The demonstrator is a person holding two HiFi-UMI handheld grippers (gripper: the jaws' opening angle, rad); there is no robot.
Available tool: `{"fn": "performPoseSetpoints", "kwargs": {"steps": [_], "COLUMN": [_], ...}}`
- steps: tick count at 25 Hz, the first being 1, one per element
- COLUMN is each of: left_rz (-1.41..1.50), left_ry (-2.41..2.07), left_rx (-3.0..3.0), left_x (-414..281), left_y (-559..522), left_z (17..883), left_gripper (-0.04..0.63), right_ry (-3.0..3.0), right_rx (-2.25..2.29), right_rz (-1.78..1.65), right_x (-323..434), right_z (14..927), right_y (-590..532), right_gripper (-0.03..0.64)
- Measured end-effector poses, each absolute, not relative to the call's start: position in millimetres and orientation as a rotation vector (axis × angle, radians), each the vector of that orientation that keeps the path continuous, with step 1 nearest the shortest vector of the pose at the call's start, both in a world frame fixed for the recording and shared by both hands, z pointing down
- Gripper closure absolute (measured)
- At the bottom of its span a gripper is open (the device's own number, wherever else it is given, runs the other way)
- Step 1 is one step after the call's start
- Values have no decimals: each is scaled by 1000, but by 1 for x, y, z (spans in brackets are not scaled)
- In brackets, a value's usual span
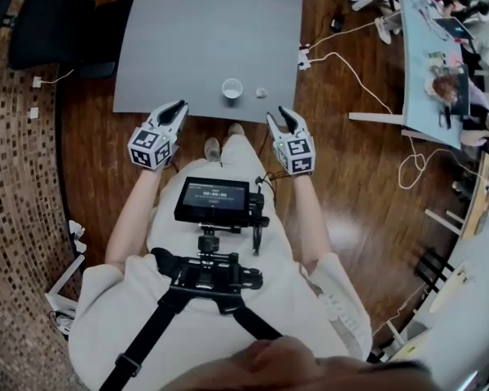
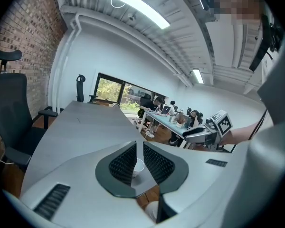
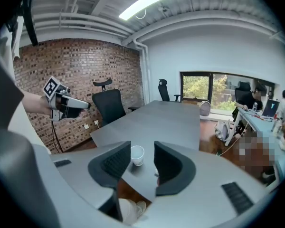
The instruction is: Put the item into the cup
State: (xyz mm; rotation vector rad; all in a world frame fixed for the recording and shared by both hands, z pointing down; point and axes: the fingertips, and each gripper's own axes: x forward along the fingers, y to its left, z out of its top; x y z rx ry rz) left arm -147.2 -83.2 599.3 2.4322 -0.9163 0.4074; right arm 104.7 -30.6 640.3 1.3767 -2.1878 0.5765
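A white paper cup (image 1: 232,89) stands upright near the front edge of the grey table (image 1: 204,31). The item, a small white object (image 1: 261,93), lies just to the cup's right. My left gripper (image 1: 177,111) hovers off the table's front edge, left of the cup, its jaws a narrow slit apart and empty. My right gripper (image 1: 284,119) hovers below and right of the item, open and empty. The cup (image 3: 137,155) shows ahead between the right gripper's (image 3: 142,148) jaws. It also shows as a sliver (image 2: 138,166) through the left gripper's (image 2: 139,146) slit.
A black office chair (image 1: 57,23) stands at the table's left corner. White cables (image 1: 350,63) trail over the wooden floor to the right. A long desk (image 1: 428,72) with clutter and seated people runs along the right side. A screen rig (image 1: 216,200) hangs at my chest.
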Motion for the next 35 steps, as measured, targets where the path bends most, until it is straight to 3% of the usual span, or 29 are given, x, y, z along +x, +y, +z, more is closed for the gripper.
{"fn": "performPoseSetpoints", "kwargs": {"steps": [15, 35], "left_rz": [508, 541], "left_ry": [-927, -975], "left_rx": [2421, 2350], "left_x": [-73, -90], "left_y": [-123, -147], "left_z": [609, 621], "left_gripper": [561, 560], "right_ry": [-2149, -1895], "right_rx": [1169, 1026], "right_rz": [597, 824], "right_x": [121, 127], "right_z": [708, 889], "right_y": [-90, -99], "right_gripper": [451, 451]}}
